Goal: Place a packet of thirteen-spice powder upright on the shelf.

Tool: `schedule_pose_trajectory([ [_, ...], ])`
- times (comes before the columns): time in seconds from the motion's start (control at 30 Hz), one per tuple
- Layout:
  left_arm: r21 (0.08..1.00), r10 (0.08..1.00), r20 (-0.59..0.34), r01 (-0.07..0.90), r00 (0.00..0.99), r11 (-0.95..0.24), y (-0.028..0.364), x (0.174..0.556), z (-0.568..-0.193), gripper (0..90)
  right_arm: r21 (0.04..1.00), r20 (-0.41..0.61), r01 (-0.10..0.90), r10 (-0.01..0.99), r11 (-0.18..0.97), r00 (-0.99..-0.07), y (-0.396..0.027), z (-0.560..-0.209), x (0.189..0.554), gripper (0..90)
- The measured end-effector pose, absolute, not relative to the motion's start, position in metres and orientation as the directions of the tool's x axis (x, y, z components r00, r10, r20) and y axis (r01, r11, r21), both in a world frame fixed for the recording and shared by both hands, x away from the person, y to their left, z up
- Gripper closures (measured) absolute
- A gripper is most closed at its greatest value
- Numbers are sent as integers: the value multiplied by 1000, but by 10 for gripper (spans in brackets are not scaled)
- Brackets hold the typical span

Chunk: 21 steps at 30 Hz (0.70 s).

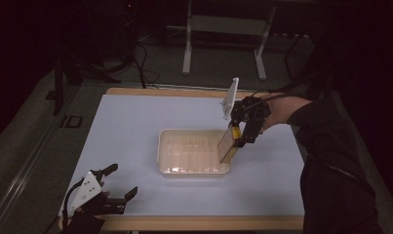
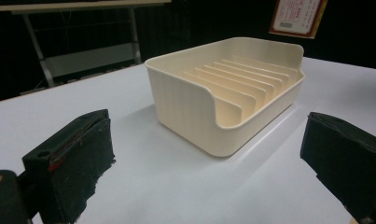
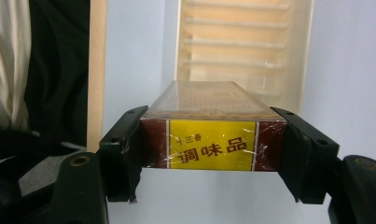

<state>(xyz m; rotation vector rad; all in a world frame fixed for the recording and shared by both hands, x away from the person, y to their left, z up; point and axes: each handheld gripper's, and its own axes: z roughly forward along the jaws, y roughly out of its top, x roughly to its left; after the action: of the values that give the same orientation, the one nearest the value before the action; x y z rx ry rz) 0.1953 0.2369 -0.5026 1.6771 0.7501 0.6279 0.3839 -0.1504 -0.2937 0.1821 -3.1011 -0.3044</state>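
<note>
A cream plastic rack tray [image 1: 165,151] with several ribbed slots stands mid-table; its near wall [image 2: 185,102] faces the left gripper view. My right gripper [image 1: 238,141] hangs over the tray's right end, pointing down, shut on a flat seasoning box [image 1: 228,146] with a brown-and-yellow end label [image 3: 212,145]. The box's lower end dips toward the tray's right edge, and the slotted tray [image 3: 297,51] lies beyond it. My left gripper [image 1: 120,181] rests at the table's near left corner, jaws wide apart, with nothing between its pads [image 2: 73,163].
The white tabletop [image 1: 130,122] has a wooden edge [image 1: 204,223] at front and back. A metal table frame [image 1: 223,34] stands on the floor beyond the far edge. The person's dark sleeve [image 1: 330,146] reaches in from the right.
</note>
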Motion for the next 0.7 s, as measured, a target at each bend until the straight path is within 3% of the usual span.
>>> schedule_pose_trajectory([
  [0.7, 970, 742, 30, 159, 670, -182, 237, 193, -507, 27, 270, -8, -157, -161, 950, -987, -95, -305, 394, 318],
])
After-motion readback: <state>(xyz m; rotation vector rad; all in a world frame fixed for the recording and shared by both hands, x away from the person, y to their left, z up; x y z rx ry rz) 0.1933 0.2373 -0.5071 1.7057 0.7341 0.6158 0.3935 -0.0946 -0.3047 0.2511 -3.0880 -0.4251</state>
